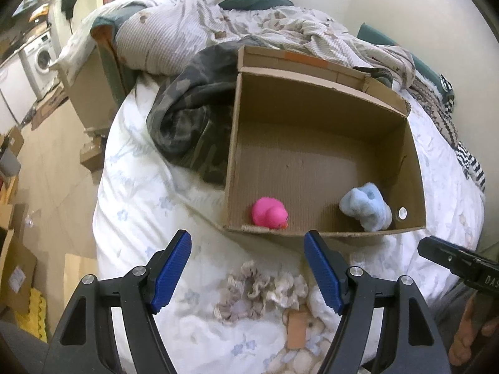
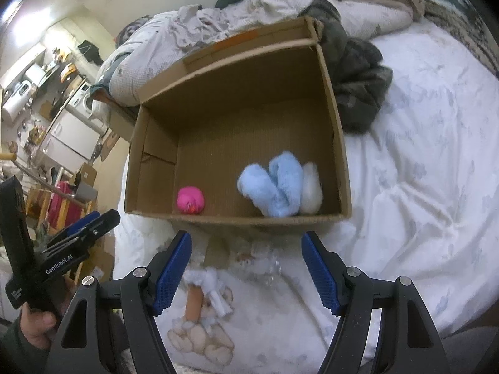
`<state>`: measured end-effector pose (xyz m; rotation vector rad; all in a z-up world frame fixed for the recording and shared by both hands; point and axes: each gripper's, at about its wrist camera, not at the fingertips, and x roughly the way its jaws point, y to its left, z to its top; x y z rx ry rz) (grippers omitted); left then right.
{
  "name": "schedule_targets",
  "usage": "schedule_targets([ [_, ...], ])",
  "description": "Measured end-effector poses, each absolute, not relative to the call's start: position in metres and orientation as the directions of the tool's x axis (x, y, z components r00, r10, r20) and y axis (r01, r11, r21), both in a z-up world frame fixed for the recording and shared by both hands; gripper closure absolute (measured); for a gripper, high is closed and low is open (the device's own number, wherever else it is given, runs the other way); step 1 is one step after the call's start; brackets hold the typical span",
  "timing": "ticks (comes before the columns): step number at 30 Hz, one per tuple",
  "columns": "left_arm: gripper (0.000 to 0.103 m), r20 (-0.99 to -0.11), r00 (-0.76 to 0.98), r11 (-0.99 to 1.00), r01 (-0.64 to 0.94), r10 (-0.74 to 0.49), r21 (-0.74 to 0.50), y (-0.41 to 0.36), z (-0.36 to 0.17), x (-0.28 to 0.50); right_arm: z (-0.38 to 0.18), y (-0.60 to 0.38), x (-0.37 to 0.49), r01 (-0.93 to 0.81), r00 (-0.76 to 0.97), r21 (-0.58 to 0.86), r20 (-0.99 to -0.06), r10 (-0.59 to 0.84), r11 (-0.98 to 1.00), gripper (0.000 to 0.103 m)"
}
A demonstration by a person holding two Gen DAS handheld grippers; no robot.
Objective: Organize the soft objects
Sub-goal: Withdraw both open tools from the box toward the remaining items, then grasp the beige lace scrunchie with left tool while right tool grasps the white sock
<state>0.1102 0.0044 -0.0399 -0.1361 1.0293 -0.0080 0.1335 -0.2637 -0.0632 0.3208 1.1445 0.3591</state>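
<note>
The left gripper point(image 1: 248, 251) has its jaws wide apart, and nothing is between the blue pads point(image 1: 170, 275). Below the gap, on the white bedsheet point(image 1: 140, 205), lies a beige frilly soft thing point(image 1: 262, 290), maybe a scrunchie; I judge this gripper is held above it because it is the next piece to collect. Just beside it is a small tan tag point(image 1: 296, 332), and what it belongs to I cannot tell.

The right gripper point(image 2: 246, 251) also stands wide and empty. Under its gap lie a clear crumpled piece point(image 2: 265, 261) and a small white fluffy thing point(image 2: 205, 279) with a tan tube point(image 2: 195, 307); these are blurred, so I cannot name them. The teddy bear point(image 2: 199, 336) there looks printed on the sheet, not a toy.

Further out, the cardboard box point(image 1: 232, 143) sits open on the bed, close in front of both grippers, probably so that the drop is short. Inside, near the front wall, are the pink rubber duck point(image 1: 269, 213) at the left and the light blue plush piece point(image 1: 366, 210) at the right. In the right wrist view a white soft piece point(image 2: 312, 190) touches the blue one; in the left wrist view it is hidden behind it. A small round white thing point(image 1: 402, 213) sits in the right corner, too small to identify.

Beside the box lies a dark camouflage garment point(image 1: 193, 115), partly cut by the box wall. The pile of bedding point(image 1: 193, 28) behind hides the head of the bed.
</note>
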Motion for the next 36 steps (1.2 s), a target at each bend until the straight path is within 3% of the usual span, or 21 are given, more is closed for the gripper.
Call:
schedule_targets([
  [9,0.031,-0.902,0.424,0.982,-0.121,-0.079,-0.143,0.022,-0.062,0.106,-0.078,-0.273,0.132,-0.025,0.32,0.454,-0.84,0.437,0.891,0.026],
  [22,0.033,-0.978,0.138,0.948,-0.255,-0.158,-0.189,0.034,-0.146,0.121,-0.09,-0.264,0.137,-0.024,0.265,0.431,-0.867,0.422,0.902,0.026],
  [25,0.049,-0.964,0.111,0.923,-0.278,-0.243,-0.265,0.035,-0.155,0.122,-0.092,-0.266,0.139,-0.01,0.26,0.437,-0.867,0.424,0.899,0.026],
  [27,0.073,-0.958,0.109,0.924,-0.256,-0.266,-0.286,0.03,-0.155,0.123,-0.095,-0.267,0.141,-0.001,0.252,0.442,-0.868,0.428,0.897,0.026],
  [29,0.091,-0.957,0.11,0.93,-0.23,-0.268,-0.287,0.025,-0.153,0.124,-0.097,-0.264,0.143,-0.005,0.239,0.446,-0.868,0.434,0.895,0.026],
  [36,0.095,-0.955,0.198,0.95,-0.181,-0.219,-0.255,0.024,-0.12,0.116,-0.109,-0.242,0.14,-0.083,0.136,0.474,-0.866,0.481,0.876,0.026],
])
